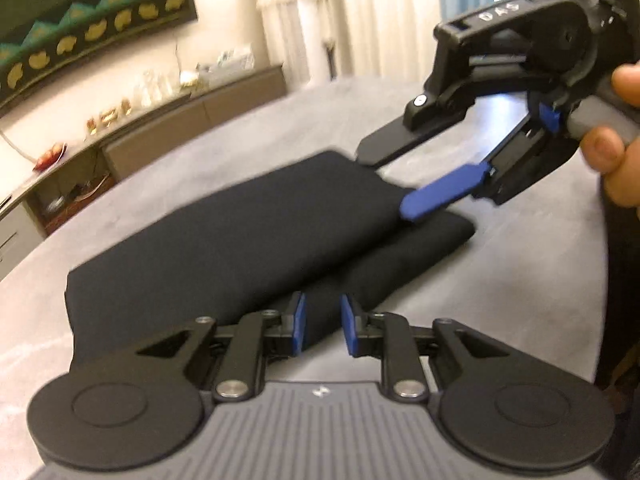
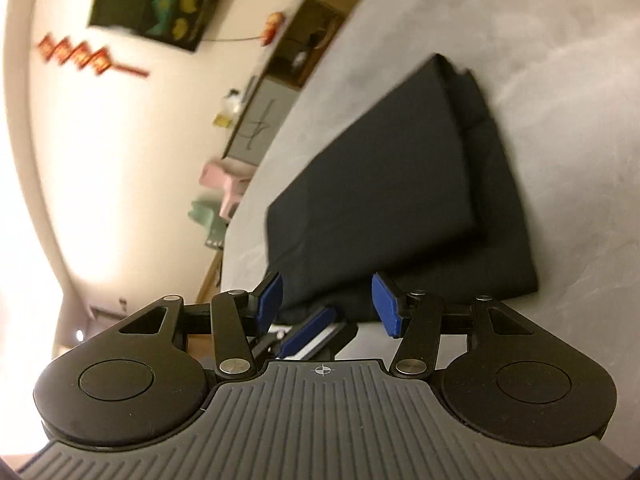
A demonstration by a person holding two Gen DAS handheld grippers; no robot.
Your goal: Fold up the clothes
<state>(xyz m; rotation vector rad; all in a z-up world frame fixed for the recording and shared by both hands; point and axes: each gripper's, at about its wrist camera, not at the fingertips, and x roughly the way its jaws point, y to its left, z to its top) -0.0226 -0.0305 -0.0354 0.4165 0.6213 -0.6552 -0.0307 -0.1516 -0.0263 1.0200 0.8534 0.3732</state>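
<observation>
- Surface [image 1: 500, 288]: a grey, faintly mottled top that carries the garment. It lies bare on either side of both sets of fingers, so there is room to slide the bundle if an edge needs squaring.
- Black folded garment [image 1: 240, 232]: what kind of clothing it is cannot be told. It lies flat on the surface as a layered rectangle, just ahead of the left fingers and reaching across to the right fingers. An upper panel is doubled over a lower one, whose strip shows along the edge nearer the left fingers. In the right wrist view the garment [image 2: 384, 184] stretches away from the fingers, with stacked, slightly uneven layers at its far end.
- Right gripper [image 1: 396, 176]: fingers spread, nothing between them. The blue finger [image 1: 440, 194] lies over the garment's near corner; whether it touches is unclear. The black finger is over the bare surface beyond the cloth edge.
- Left gripper [image 1: 322, 324]: fingers a narrow gap apart and pinching nothing; black cloth shows beyond the gap.
- Judgement: a fold looks just laid. To finish it well, press the top panel flat, align its free edge with the layer below, and lift both sets of fingers clear without catching the cloth.
</observation>
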